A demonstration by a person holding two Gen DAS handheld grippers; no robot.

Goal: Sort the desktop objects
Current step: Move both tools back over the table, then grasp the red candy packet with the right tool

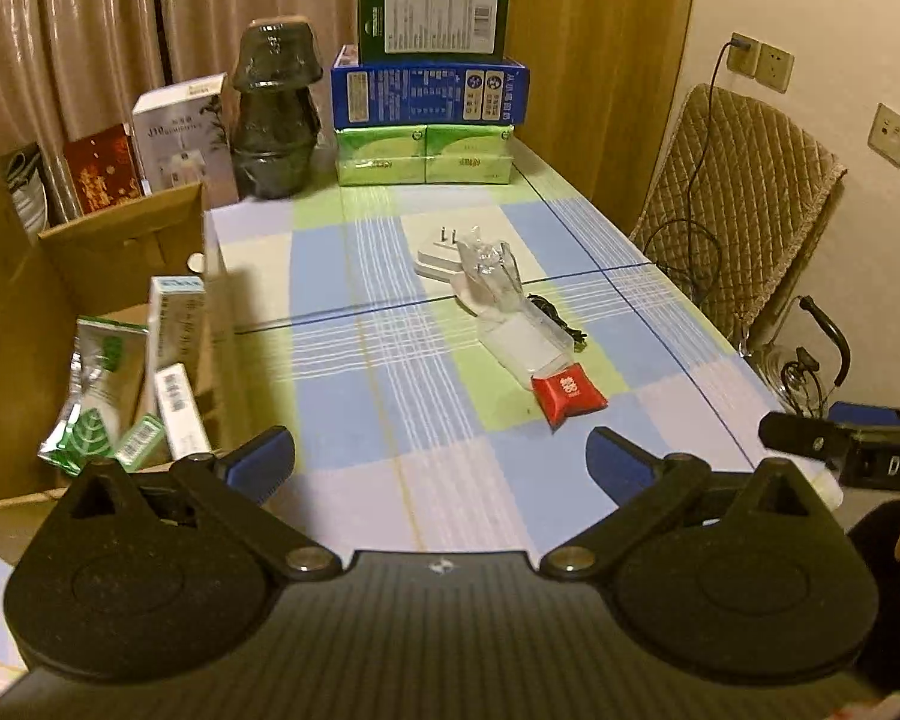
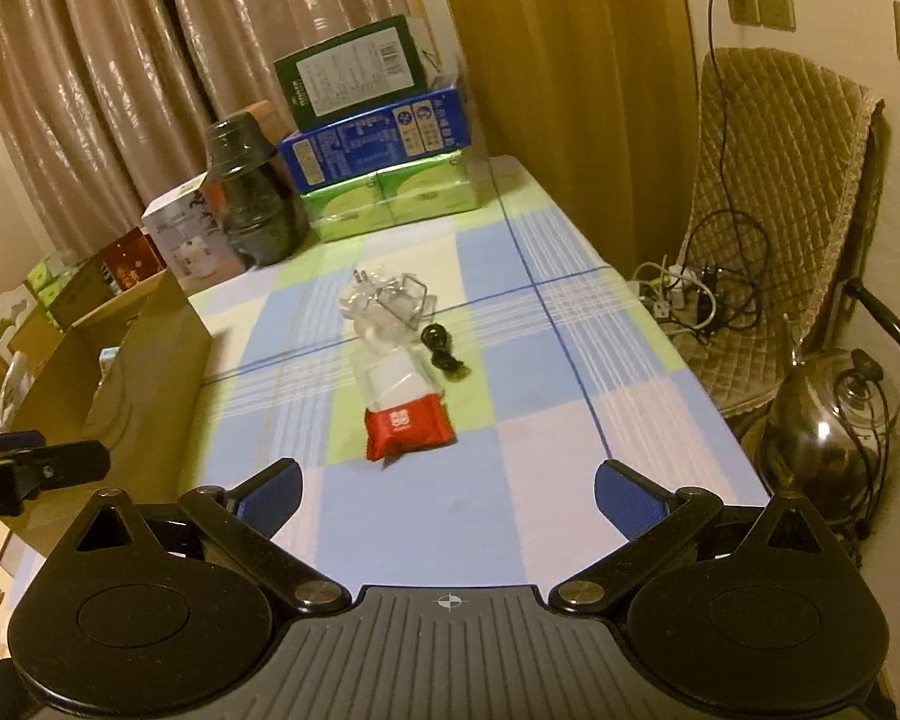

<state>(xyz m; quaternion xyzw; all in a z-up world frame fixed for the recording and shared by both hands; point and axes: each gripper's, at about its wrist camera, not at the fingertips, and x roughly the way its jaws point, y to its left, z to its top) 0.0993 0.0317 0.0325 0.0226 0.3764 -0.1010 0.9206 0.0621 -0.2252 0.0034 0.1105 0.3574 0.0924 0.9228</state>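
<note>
Both the left claw (image 1: pixel 441 459) and right claw (image 2: pixel 448 489) are spread, empty. The red packet (image 2: pixel 407 432) touches the clear plastic package (image 2: pixel 390 381); I judge a careless pinch could drag both along the surface (image 2: pixel 510 540).

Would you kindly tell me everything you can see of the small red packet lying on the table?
The small red pillow-shaped packet looks like glossy sealed foil or plastic with crimped ends and a white emblem on its top face. It lies flat and slightly askew on the checked blue, green and white tablecloth, at the near end of a loose row of items. Its far edge touches or overlaps a clear plastic package holding something white. Neither claw touches it.
</note>
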